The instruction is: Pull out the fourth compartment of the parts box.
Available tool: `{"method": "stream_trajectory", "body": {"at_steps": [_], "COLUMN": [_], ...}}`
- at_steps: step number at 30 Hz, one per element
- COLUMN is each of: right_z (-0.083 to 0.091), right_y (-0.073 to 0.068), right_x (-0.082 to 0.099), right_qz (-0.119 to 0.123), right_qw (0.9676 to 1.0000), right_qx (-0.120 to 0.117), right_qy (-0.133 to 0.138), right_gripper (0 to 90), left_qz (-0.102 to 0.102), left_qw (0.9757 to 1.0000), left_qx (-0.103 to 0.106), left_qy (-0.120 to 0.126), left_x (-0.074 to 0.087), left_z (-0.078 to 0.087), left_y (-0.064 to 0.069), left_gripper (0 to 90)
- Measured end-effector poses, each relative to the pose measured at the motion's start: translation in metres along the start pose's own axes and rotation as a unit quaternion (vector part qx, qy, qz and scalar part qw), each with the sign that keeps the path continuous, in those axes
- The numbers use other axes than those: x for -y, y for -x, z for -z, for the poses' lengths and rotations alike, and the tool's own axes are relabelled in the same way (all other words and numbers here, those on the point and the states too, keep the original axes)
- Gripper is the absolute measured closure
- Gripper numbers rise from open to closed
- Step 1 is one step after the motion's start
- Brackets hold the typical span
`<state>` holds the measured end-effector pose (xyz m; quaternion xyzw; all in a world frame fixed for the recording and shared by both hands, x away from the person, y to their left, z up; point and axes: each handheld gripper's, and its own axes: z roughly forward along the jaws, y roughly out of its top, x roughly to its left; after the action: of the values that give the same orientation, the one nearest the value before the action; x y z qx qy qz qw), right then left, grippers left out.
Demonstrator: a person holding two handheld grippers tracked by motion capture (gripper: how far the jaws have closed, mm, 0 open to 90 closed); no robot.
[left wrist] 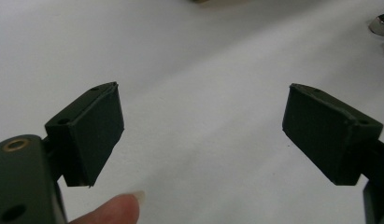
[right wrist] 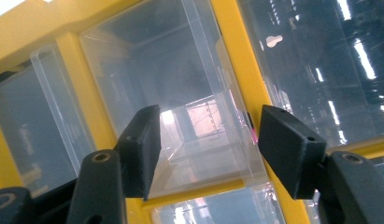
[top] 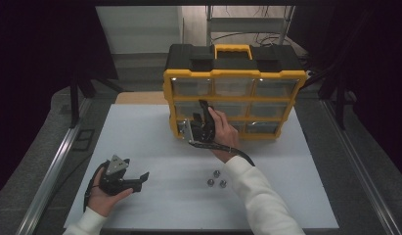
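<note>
The right gripper (right wrist: 208, 149), jaws apart, straddles a clear plastic drawer (right wrist: 180, 93) of the yellow-framed organiser cabinet (top: 233, 73) at twelve o'clock (pads not pressing); left gripper (left wrist: 203, 135) spread over the white table (top: 154, 127)

My right claw (top: 201, 128) and hand cover the lower-left drawers of the organizer (top: 281, 78), so I can't tell from above which drawer (right wrist: 180, 116) it meets. The three nuts (top: 216, 179) are too small to make out. In my left claw view a nut (left wrist: 380, 24) is cut off at the edge, blurred.
</note>
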<state>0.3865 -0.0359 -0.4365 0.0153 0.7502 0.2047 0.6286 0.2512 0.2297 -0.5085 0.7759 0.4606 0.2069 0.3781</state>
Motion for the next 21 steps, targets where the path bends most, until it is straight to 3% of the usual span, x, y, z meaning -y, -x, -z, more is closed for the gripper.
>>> {"method": "stream_trajectory", "body": {"at_steps": [4, 12, 21], "right_z": [0.0001, 0.0009, 0.0007], "right_y": [-0.0005, 0.0003, -0.0017], "right_x": [0.0, -0.0006, -0.0018], "right_qz": [-0.004, -0.006, 0.006], "right_qw": [1.0, 0.9996, 0.9988], "right_qx": [0.006, 0.028, 0.049], "right_qy": [0.001, -0.001, -0.008], "right_gripper": [43.3, 57.3, 64.3], "left_qz": [0.0, -0.001, -0.002], "left_qw": [1.0, 1.0, 1.0], "left_qx": [0.0, 0.0, 0.0], "left_qy": [-0.001, -0.001, -0.001], "left_x": [0.0001, 0.0002, 0.0004], "left_z": [-0.0001, 0.0, 0.0], "left_y": [-0.0001, 0.0, -0.0004], "left_gripper": [13.4, 13.3, 13.4]}}
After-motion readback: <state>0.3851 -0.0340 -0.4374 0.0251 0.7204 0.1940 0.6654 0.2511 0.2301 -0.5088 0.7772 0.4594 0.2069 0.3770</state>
